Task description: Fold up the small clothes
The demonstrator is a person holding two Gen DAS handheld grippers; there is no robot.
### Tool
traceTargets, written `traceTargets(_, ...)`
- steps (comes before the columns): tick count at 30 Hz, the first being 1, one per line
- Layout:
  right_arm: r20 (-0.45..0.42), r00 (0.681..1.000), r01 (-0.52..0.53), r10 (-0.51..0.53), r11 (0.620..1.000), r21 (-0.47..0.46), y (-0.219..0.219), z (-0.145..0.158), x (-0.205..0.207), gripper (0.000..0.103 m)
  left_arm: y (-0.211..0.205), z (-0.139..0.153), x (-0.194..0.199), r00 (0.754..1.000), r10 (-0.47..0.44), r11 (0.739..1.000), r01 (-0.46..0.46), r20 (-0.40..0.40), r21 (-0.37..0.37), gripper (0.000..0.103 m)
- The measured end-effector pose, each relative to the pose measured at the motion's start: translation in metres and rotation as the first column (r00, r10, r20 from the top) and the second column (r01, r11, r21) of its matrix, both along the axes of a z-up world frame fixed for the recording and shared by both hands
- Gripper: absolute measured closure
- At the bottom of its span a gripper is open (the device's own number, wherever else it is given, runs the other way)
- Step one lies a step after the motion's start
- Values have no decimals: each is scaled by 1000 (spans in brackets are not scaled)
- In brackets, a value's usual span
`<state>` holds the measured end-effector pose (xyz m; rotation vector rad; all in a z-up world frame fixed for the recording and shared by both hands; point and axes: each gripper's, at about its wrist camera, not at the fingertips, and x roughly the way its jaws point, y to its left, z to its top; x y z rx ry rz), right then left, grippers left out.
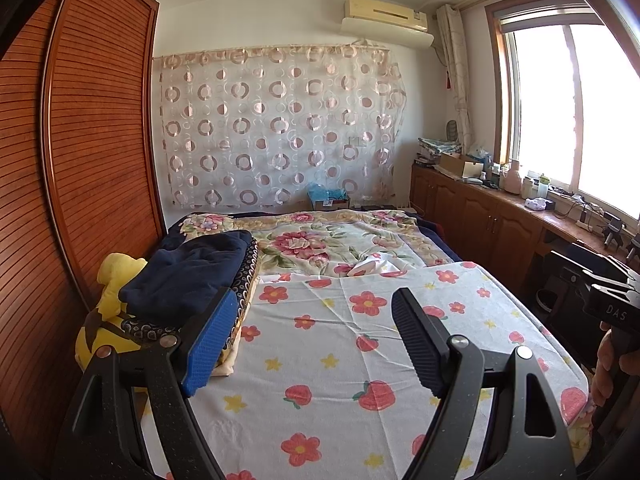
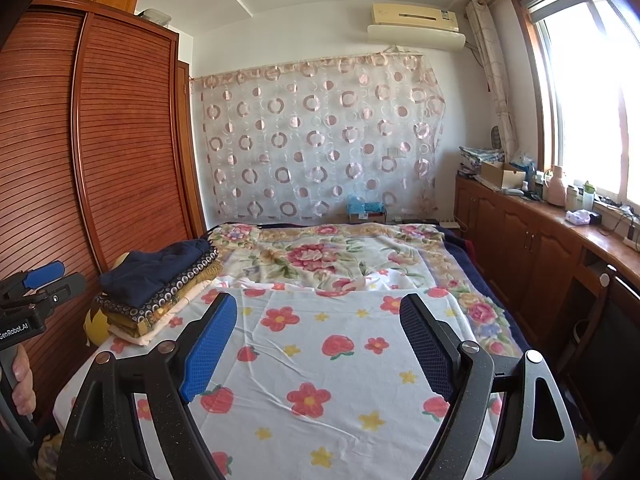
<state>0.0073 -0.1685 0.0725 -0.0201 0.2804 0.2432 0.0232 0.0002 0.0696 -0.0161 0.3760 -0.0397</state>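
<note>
The stack of folded clothes (image 1: 192, 280) lies ahead and left of both tongs, at the bed's (image 1: 460, 308) left edge, its long axis running away from them. It sits just beyond the left tongs (image 1: 316, 344), so the left hand is nearer. The right tongs (image 2: 320, 348) hover over the flowered sheet (image 2: 320, 360). Both gape empty. An unfolded piece, possibly the pale scrap (image 1: 368, 266) further up, lies ahead.

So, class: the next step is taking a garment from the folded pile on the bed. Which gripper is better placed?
Left. The pile sits right behind the left gripper's left finger, while in the right gripper's view it lies off to the side. Both are open and empty.
</note>
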Motion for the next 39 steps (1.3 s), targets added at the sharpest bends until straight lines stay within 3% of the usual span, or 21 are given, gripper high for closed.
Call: traceTargets(39, -3, 1000, -4, 4, 1000, 0, -4, -1, 2, 18, 0, 0, 0, 1000, 0, 1000, 0, -1, 2, 23)
